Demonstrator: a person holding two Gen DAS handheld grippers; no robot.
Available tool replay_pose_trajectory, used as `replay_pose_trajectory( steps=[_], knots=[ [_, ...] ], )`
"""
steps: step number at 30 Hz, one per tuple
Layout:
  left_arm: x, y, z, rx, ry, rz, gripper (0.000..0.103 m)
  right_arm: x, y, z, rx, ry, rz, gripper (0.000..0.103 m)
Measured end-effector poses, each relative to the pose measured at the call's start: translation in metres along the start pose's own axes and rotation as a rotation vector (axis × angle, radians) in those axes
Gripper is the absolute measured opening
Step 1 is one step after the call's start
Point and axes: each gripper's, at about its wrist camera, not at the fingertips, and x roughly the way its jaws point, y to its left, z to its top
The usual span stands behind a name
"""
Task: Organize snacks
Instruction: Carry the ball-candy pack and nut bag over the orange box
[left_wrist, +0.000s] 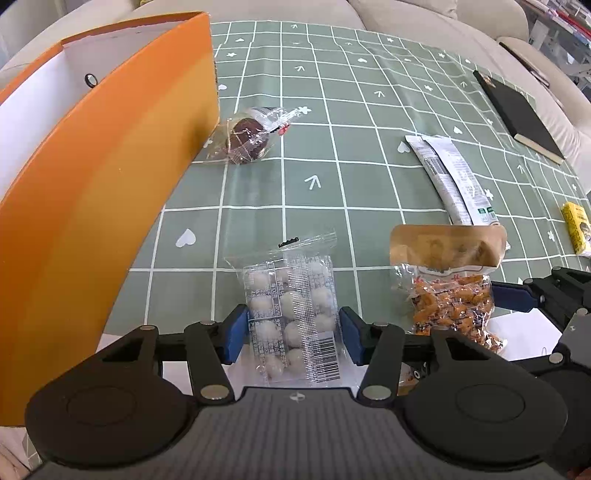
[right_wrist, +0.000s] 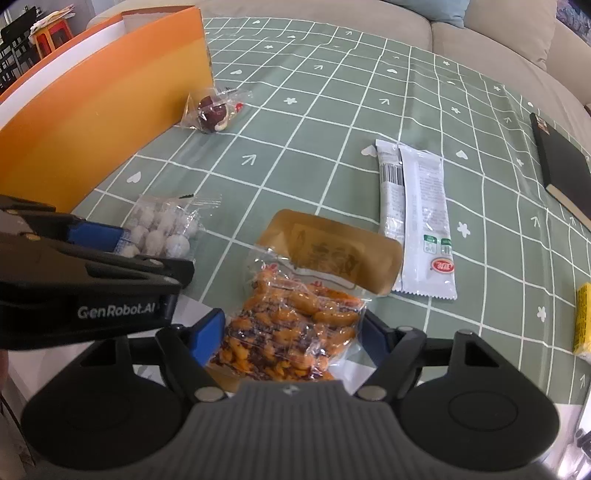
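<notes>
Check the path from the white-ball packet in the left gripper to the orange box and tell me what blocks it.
Nothing visible blocks it. The white-ball packet sits between the left gripper fingers, and only bare tablecloth lies between it and the orange box. The chocolate snack lies farther back, beside the box's far corner.

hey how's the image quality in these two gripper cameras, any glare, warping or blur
Left wrist view: fisheye bends the orange box wall, and glare glints on the bag of white balls. Right wrist view: tablecloth grid lines curve, the orange snack bag shines; both stay sharp and evenly lit.
</notes>
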Motion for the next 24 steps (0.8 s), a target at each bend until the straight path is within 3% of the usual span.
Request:
replay_pose_trajectory(
  steps=[8,24],
  knots=[
    [-0.022,0.01,-0.004,-0.02,-0.045,-0.033,0.06,-0.017,-0.003,-0.003,0.068,-0.041,0.017,0.074],
    [-0.083,0.011,-0.004,0.041,-0.159,-0.016,0.06,-0.07,0.013,-0.009,0.133,-0.173,0.053,0.074]
  ],
)
